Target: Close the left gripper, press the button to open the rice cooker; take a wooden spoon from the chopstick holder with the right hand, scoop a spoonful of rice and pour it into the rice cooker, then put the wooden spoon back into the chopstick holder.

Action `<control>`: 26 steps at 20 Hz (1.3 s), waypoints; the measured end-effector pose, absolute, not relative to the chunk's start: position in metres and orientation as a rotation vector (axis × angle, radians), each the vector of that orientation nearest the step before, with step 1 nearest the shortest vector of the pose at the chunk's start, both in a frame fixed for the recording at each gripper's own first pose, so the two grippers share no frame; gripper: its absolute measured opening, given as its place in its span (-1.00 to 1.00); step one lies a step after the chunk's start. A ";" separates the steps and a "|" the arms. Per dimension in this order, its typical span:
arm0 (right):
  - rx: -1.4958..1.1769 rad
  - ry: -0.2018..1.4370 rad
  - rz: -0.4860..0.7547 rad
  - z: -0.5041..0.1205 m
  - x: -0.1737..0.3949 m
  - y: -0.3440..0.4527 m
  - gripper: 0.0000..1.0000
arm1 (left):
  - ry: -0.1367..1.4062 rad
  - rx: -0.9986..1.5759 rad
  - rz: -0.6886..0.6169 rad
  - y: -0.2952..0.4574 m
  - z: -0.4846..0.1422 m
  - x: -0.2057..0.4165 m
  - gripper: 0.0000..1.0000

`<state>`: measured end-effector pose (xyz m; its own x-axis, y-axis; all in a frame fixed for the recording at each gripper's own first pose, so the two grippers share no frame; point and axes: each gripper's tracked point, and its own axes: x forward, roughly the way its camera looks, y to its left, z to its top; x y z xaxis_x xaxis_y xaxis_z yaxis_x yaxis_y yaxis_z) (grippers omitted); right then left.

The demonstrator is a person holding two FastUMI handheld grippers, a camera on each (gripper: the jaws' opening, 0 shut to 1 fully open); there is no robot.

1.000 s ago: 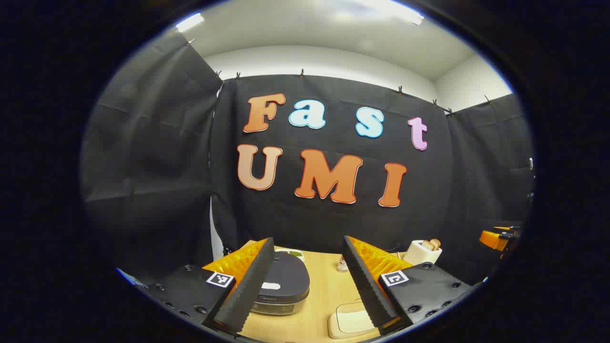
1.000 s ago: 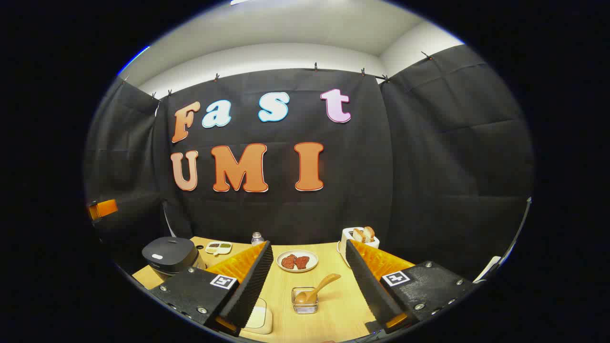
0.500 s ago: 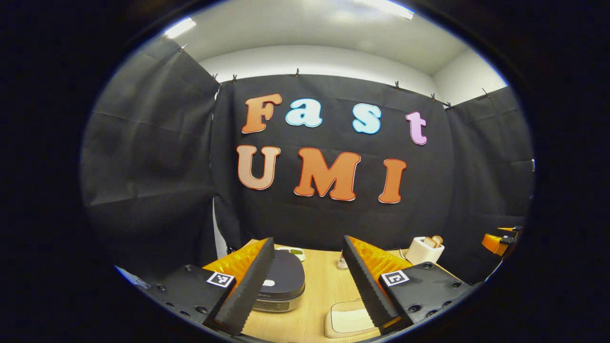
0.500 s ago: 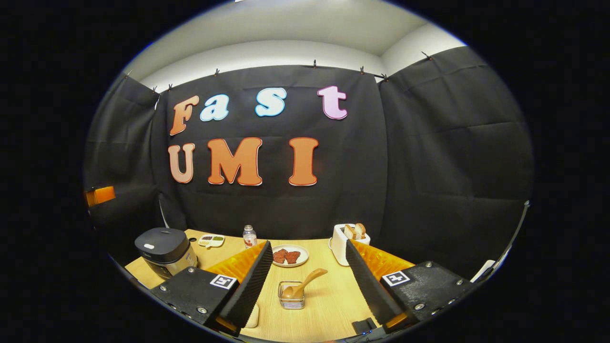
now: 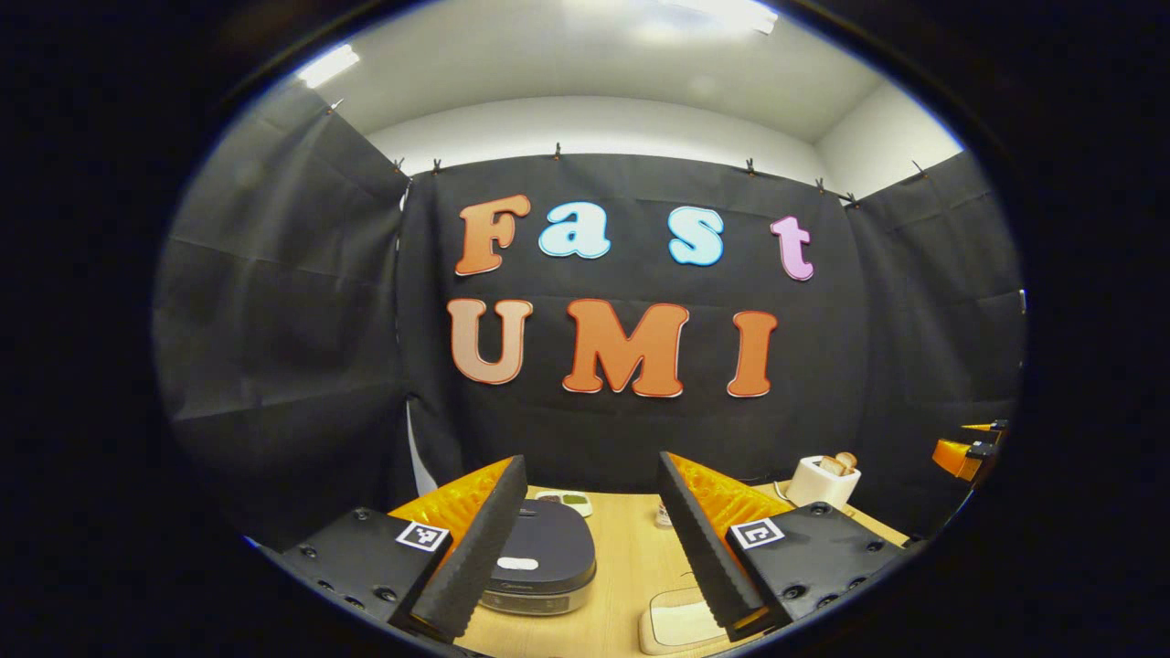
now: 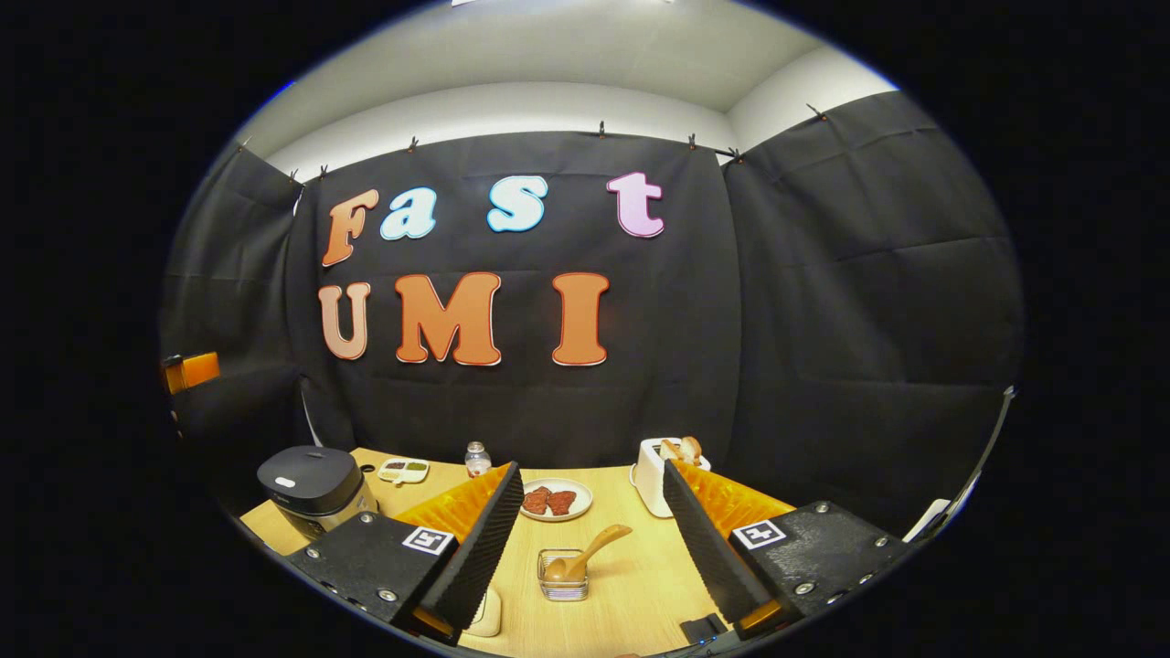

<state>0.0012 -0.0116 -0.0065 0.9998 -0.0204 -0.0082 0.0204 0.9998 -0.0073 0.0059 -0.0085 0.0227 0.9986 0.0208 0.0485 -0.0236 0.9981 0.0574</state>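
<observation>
The dark rice cooker [image 5: 539, 562] sits lid-down on the wooden table [image 5: 622, 567], with a white button on its lid, just ahead of my left gripper [image 5: 594, 539], which is open and holds nothing. In the right gripper view the rice cooker [image 6: 311, 484] stands at the far left. A wooden spoon [image 6: 585, 555] leans in the small wire chopstick holder [image 6: 563, 585] straight ahead of my right gripper [image 6: 590, 548], open and empty, some way short of it. The other gripper [image 5: 964, 452] shows at the right edge of the left gripper view.
A white toaster [image 6: 660, 471] with bread stands at the back right. A plate of red food [image 6: 553, 501], a small bottle [image 6: 475, 459] and a two-part dish [image 6: 402, 471] lie along the back. A pale flat container [image 5: 676, 621] lies near the front edge.
Both views have shifted slightly: the left gripper has tilted and the cooker sits a bit closer. The right gripper drew back a little from the spoon holder. Both grippers stay open.
</observation>
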 end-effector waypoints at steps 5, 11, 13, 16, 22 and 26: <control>0.003 0.019 0.005 -0.009 0.011 0.004 0.91 | -0.024 0.052 0.075 0.014 0.018 0.003 0.87; -0.012 0.028 0.010 -0.012 0.013 0.007 1.00 | -0.012 0.078 0.091 0.016 0.015 0.008 0.40; -0.008 0.030 0.007 -0.012 0.015 0.006 0.91 | -0.011 0.087 0.095 0.017 0.013 0.009 -0.07; 0.000 0.031 0.006 -0.013 0.016 0.005 0.91 | 0.005 0.076 0.104 0.019 0.009 0.011 -0.71; 0.006 0.041 0.002 -0.018 0.021 0.004 0.91 | 0.107 0.092 0.054 0.024 -0.030 0.037 -0.92; 0.010 0.049 -0.002 -0.021 0.025 0.002 0.90 | 0.248 0.050 0.047 0.029 -0.088 0.064 -0.92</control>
